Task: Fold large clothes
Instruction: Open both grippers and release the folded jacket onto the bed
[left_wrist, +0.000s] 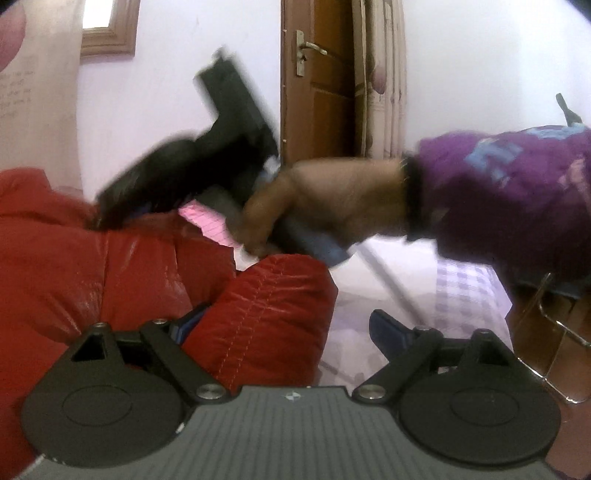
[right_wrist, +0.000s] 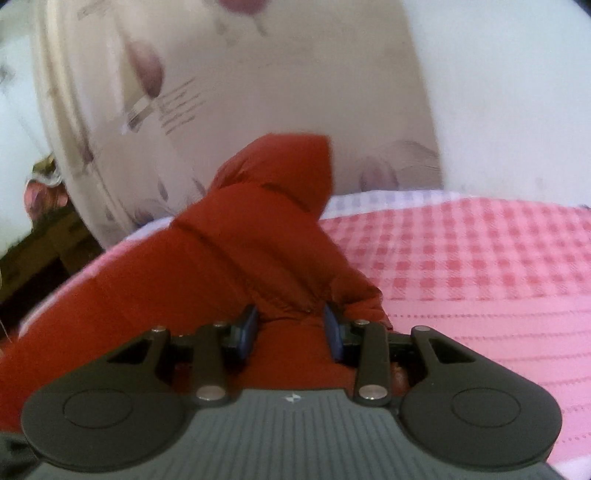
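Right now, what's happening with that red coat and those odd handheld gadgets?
A person is folding a red puffer jacket on a bed with a pink checked bedspread, using a handheld claw in each hand. The right claw is clamped on a bunched fold of the jacket. The left claw stands wide open, with a padded part of the jacket between its fingers but not pinched. In the left view, the person's right hand, in a purple sleeve, holds the other tool.

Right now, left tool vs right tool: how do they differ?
Left tool stands wide open, with a puffy fold of the red jacket bulging between its fingers; the right finger is clear of the fabric. Right tool is much narrower, its pads pinching a bunch of the same jacket. Left looks toward a door; right looks across the pink checked bedcover. Both have blue pads.
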